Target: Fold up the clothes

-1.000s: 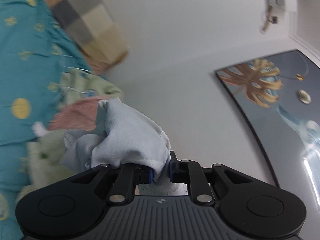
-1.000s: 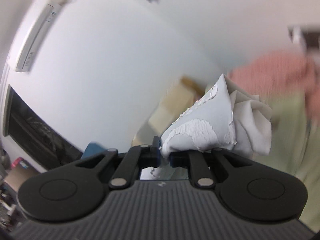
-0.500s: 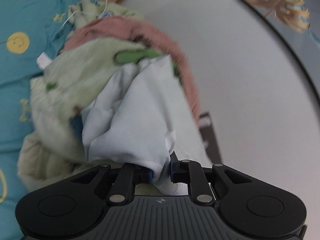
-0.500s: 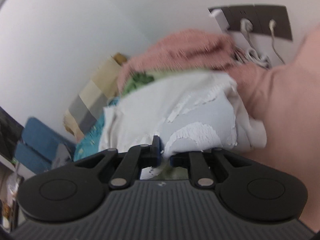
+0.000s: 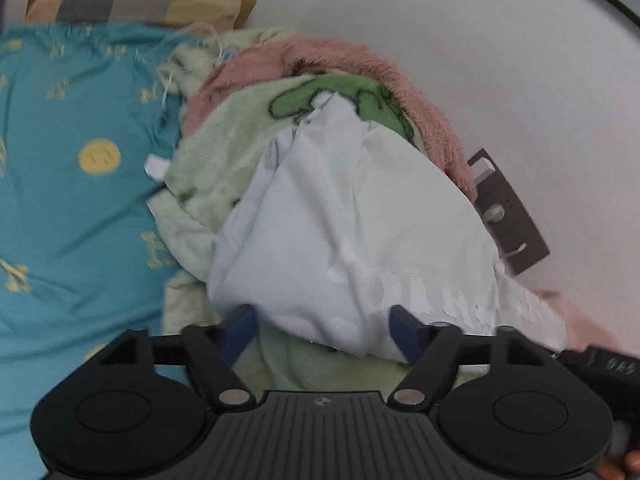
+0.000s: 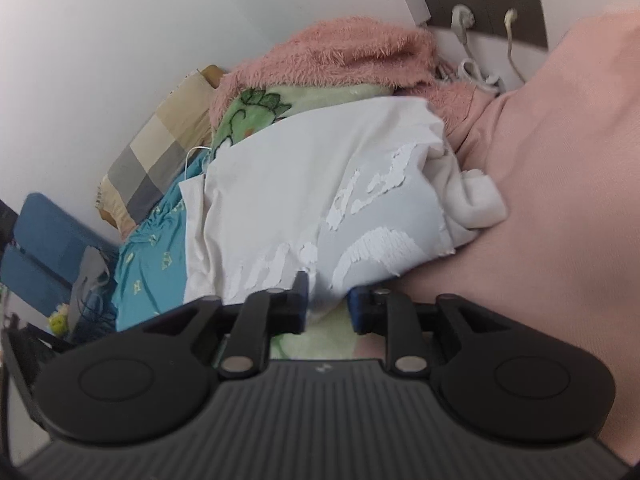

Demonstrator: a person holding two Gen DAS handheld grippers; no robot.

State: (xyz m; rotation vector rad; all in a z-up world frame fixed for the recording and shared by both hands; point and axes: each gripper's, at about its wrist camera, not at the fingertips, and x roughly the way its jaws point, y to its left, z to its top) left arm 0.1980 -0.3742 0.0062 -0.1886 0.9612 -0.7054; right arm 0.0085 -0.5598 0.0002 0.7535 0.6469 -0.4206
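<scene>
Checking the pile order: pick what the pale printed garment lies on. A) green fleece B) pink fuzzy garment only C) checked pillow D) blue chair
A: the pale garment rests on the green fleece, which shows under its near edge and behind it; the pink one lies further back.

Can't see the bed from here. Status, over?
Left hand-held gripper and right hand-held gripper both opening, pale garment lying between the jaws. Garment on fleece pile. Nothing in the way.

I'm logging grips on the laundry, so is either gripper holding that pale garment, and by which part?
Neither: left gripper and right gripper are opening, pads off the pale garment, whose lower edge lies loose between them.
</scene>
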